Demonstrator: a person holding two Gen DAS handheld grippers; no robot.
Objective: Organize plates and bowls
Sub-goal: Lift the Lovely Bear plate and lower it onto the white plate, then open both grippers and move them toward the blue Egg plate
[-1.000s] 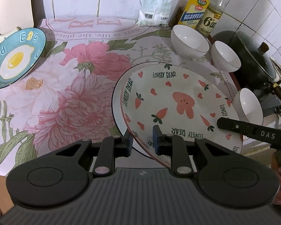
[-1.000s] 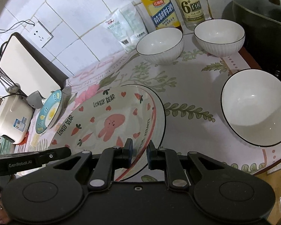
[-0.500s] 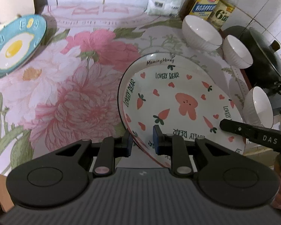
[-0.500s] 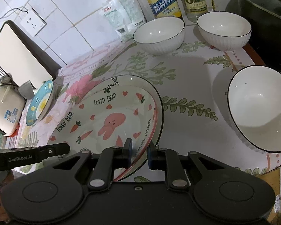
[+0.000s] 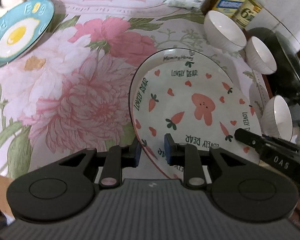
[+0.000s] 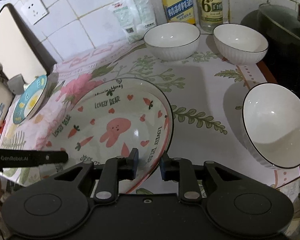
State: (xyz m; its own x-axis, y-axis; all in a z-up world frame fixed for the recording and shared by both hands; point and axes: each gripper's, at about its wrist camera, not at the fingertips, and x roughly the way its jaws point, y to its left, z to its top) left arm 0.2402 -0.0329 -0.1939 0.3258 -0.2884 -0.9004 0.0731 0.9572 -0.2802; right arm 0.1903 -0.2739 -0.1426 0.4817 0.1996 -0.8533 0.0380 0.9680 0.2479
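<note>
A white "Lovely Bear" plate (image 5: 192, 108) with a pink bunny and carrots lies on top of a black-rimmed "Morning Honey" plate (image 5: 176, 55) on the floral cloth. My left gripper (image 5: 152, 150) straddles the bear plate's near-left rim with a gap at the pads. My right gripper (image 6: 149, 165) straddles its near-right rim (image 6: 158, 140), also with a gap. A blue fried-egg plate (image 5: 16, 34) lies at the far left. Three white ribbed bowls stand apart: one at the back (image 6: 172, 40), one back right (image 6: 241, 43), one near right (image 6: 274, 132).
Oil and vinegar bottles (image 6: 178, 2) and white packets (image 6: 134, 14) stand against the tiled wall. A dark pot with lid (image 5: 288, 66) sits at the right. A cutting board (image 6: 12, 46) leans at the left. The counter edge runs near the near-right bowl.
The bear plate has slid back onto the black-rimmed plate, leaving only its far rim showing. Both sets of jaws have widened slightly around the rim.
</note>
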